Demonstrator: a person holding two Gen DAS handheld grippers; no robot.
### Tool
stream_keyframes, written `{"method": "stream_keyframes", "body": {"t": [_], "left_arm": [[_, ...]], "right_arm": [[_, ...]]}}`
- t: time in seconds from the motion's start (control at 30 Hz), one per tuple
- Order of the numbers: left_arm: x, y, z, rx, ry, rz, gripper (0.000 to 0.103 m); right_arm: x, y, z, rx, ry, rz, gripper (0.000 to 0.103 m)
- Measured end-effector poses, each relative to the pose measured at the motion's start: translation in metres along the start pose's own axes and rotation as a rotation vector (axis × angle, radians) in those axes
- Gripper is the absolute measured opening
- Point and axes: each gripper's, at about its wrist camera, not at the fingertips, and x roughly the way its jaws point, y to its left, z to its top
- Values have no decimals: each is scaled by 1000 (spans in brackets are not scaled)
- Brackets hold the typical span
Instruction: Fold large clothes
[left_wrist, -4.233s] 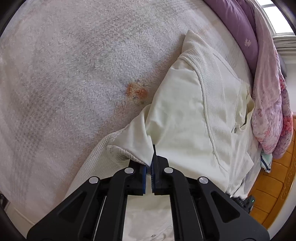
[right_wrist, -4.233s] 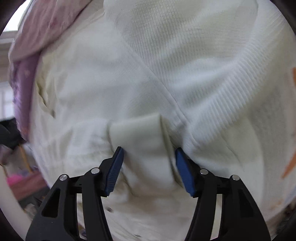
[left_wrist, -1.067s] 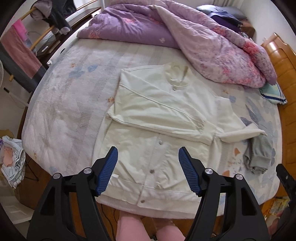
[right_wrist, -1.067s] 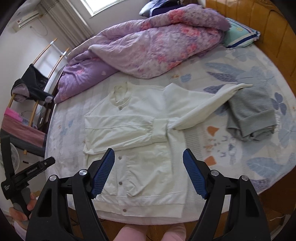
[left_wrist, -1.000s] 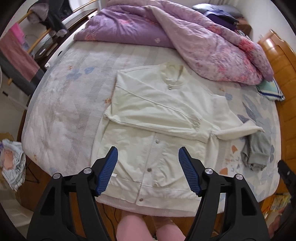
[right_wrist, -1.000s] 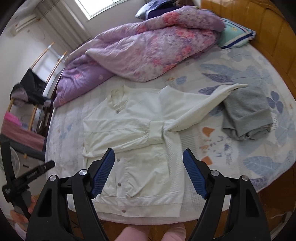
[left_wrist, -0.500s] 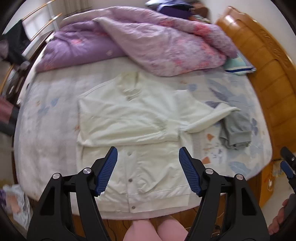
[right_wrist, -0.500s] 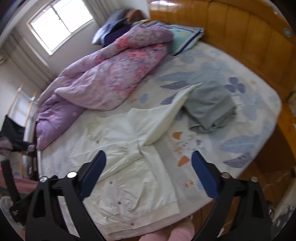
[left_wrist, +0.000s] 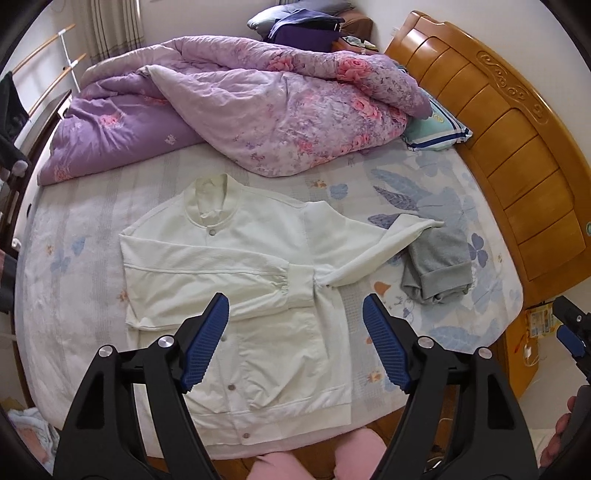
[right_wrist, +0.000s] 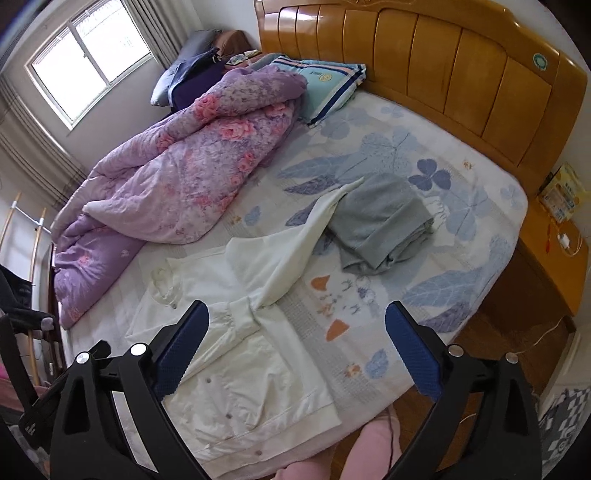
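Sleeve (right_wrist: 314, 236) is stretched toward the headboard (right_wrist: 461, 74), nearer the right gripper (right_wrist: 295, 350); both grippers, left gripper (left_wrist: 295, 343) included, are held open and empty.

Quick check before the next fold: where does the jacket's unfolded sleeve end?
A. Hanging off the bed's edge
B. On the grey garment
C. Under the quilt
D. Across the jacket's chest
B: the outstretched sleeve runs out sideways from the jacket, and its cuff lies over the edge of the folded grey garment.
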Motion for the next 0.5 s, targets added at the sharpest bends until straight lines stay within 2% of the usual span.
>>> {"method": "stream_keyframes", "body": {"t": [0.1, 0.2, 0.27, 0.37, 0.4, 0.5], "left_arm": [[12, -11, 5, -26, 13, 19, 76], [27, -27, 11, -53, 20, 58, 76], [40, -36, 16, -76, 20, 79, 77], [70, -50, 24, -101, 28, 155, 79], [86, -55, 27, -115, 57, 191, 79], [120, -60, 32, -170, 99, 227, 79]], "right_arm": [[1, -3, 18, -48, -82, -57, 95], [18, -10, 40, -115, -108, -77, 95], [38, -20, 58, -148, -96, -41, 95], [74, -32, 85, -208, -53, -49, 95], [83, -36, 92, -227, -51, -43, 95], [122, -49, 115, -285, -43, -36, 95]]}}
